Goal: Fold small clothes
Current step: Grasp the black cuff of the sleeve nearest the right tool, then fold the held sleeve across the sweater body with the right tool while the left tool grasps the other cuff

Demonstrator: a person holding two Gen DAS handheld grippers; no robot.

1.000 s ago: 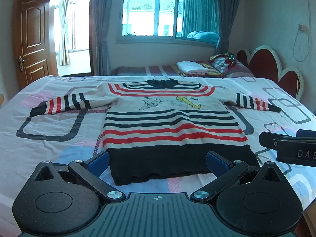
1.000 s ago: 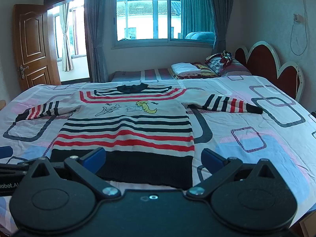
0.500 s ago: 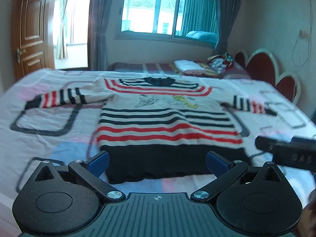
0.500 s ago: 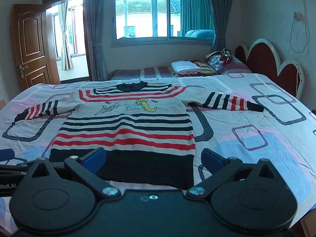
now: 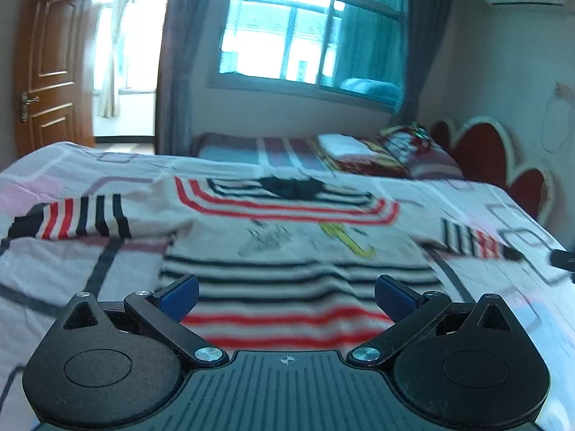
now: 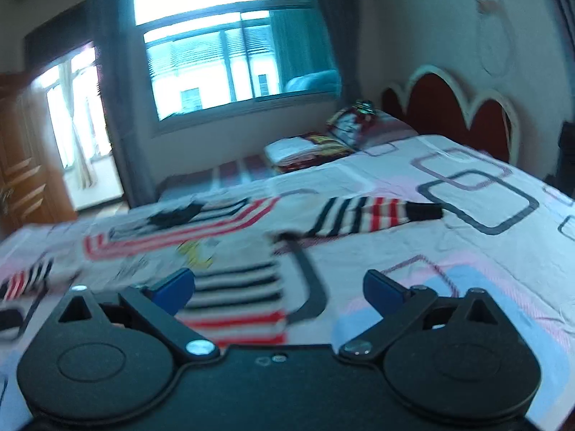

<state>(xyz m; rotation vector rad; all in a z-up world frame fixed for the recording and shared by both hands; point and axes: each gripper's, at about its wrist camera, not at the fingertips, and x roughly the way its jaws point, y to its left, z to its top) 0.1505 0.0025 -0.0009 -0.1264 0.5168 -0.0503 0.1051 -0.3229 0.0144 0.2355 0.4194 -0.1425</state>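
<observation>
A cream sweater (image 5: 287, 251) with red and black stripes and a black collar (image 5: 291, 186) lies flat, face up, on the bed, both sleeves spread out. My left gripper (image 5: 287, 292) hovers open above its lower body, with nothing between the pads. The left sleeve (image 5: 68, 219) lies further left. My right gripper (image 6: 280, 289) is over the sweater's (image 6: 233, 280) right side edge. Its jaws are closing a little but still stand wide, and the pads press on nothing. The right sleeve (image 6: 370, 213) stretches out ahead of it. Both views are motion-blurred.
The bedsheet (image 6: 449, 251) is white with pink, blue and dark rectangles. A red scalloped headboard (image 6: 449, 107) stands at the right. Behind lies a second bed with folded bedding (image 5: 345, 147) under a window. A wooden door (image 5: 50, 72) is at the left.
Both grippers have moved forward over the sweater, so its black hem has dropped out of sight. The right view has tilted and swung toward the right sleeve.
</observation>
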